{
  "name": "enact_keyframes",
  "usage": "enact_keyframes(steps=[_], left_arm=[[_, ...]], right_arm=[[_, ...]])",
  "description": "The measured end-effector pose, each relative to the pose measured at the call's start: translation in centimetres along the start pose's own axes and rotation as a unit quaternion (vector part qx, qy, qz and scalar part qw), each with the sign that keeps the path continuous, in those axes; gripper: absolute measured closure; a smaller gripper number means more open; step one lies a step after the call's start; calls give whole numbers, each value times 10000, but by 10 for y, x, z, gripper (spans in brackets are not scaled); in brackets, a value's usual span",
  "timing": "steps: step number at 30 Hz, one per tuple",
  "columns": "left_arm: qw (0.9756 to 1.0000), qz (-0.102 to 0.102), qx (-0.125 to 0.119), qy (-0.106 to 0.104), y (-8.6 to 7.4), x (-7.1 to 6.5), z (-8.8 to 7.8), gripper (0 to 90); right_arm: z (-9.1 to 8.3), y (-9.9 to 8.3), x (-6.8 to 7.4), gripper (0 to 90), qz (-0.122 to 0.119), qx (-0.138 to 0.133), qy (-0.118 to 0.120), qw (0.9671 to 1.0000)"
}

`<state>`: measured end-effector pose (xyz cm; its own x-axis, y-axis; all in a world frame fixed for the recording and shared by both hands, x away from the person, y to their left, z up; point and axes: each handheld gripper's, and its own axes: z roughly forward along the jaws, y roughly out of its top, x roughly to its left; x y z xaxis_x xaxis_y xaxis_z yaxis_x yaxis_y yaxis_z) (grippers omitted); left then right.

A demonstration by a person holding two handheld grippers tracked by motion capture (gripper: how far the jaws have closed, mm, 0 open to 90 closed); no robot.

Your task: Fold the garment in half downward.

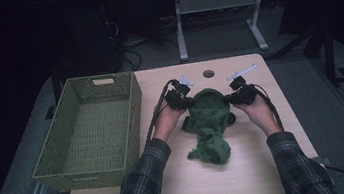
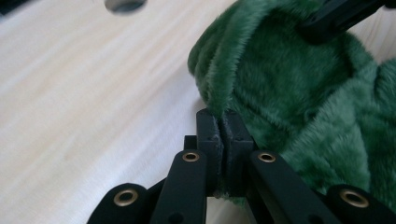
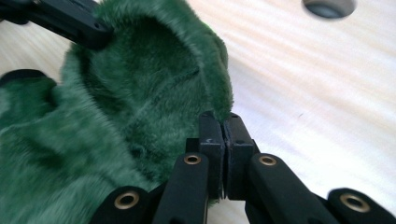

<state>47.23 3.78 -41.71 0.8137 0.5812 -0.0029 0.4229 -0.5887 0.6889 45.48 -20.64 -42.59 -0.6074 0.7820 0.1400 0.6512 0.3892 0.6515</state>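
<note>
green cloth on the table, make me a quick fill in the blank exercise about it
1. The fuzzy cloth is coloured ____.
2. The left gripper is ____ on the cloth's edge.
3. The woven basket lies to the ____ of the cloth in the high view.
4. The basket holds ____.

Missing words: green; shut; left; nothing

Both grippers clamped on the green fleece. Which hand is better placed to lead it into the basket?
Probably left. The left gripper holds the fleece edge on the side next to the basket; the right gripper grips the far edge, so it would likely follow.
</note>
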Motion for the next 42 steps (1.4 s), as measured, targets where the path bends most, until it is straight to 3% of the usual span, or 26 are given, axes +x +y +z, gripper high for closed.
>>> enact_keyframes(steps=[8, 14, 32, 39, 42], left_arm=[[9995, 91, -299, 83, 21, 3, -19, 874], [9987, 190, -464, 65, 23, -6, -32, 873], [9950, 430, -892, -107, 1, -38, -62, 869], [9940, 555, -934, -151, -10, -50, -69, 866], [9939, 520, -953, -203, -16, -54, -71, 867]], right_arm=[[-19, 21, -2, 881, -26, -310, -63, 9995], [-32, 25, 4, 880, -155, -452, -6, 9989], [-57, -8, 31, 879, -519, -787, 306, 9951], [-65, -21, 43, 879, -604, -936, 422, 9929], [-65, -29, 48, 879, -675, -941, 411, 9924]])
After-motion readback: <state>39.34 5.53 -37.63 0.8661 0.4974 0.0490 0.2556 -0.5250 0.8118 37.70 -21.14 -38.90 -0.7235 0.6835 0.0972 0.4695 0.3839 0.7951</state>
